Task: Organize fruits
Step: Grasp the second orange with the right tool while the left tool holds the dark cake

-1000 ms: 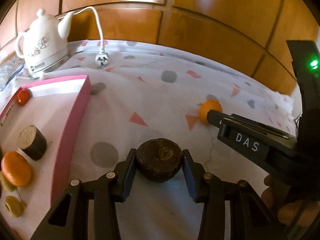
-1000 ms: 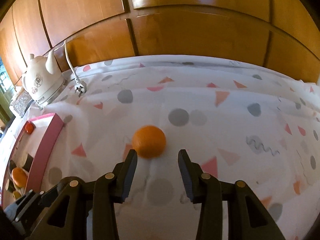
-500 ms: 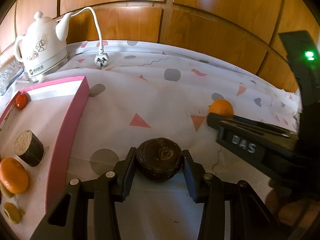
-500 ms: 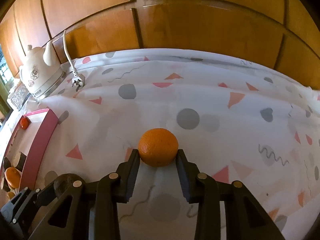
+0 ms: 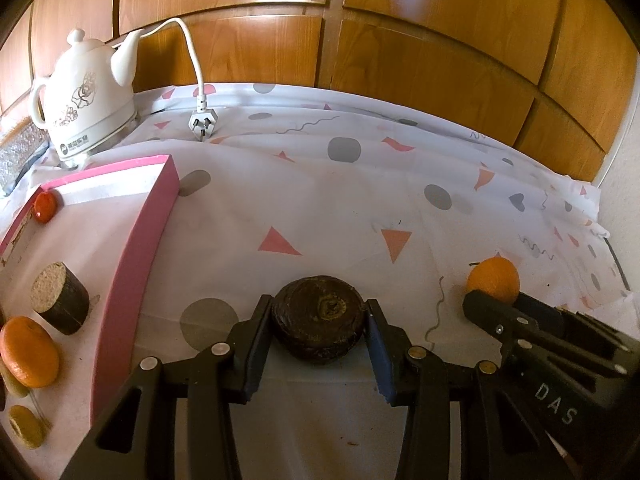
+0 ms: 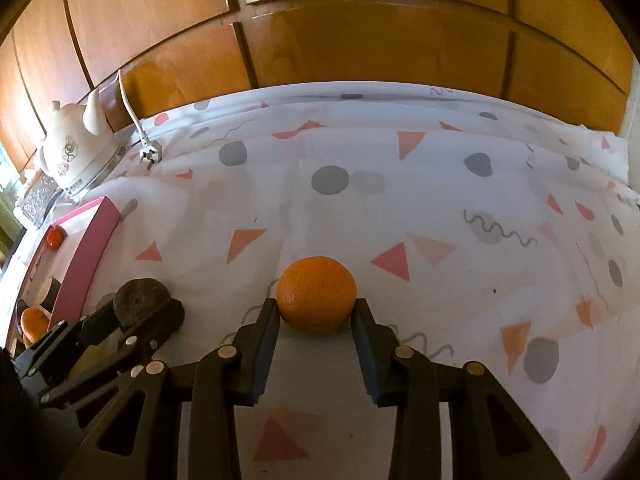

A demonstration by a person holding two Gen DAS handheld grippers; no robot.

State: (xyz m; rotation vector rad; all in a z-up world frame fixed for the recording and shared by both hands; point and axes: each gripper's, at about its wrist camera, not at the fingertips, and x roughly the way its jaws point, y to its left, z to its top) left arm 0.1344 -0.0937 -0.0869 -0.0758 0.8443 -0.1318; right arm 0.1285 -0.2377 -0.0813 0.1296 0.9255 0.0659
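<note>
My left gripper is shut on a dark brown round fruit, held just above the patterned cloth. My right gripper is shut on an orange. The orange also shows in the left wrist view, held by the right gripper. The brown fruit shows in the right wrist view at lower left. A pink-rimmed tray to the left holds an orange, a dark cut piece, a small red fruit and a yellowish slice.
A white electric kettle stands at the back left, its cord and plug lying on the cloth. A wooden panelled wall runs along the back. The tray also shows in the right wrist view.
My right gripper moved forward and shut on the orange, which had lain ahead of its open fingers. My left gripper kept its hold on the brown fruit and shifted a little.
</note>
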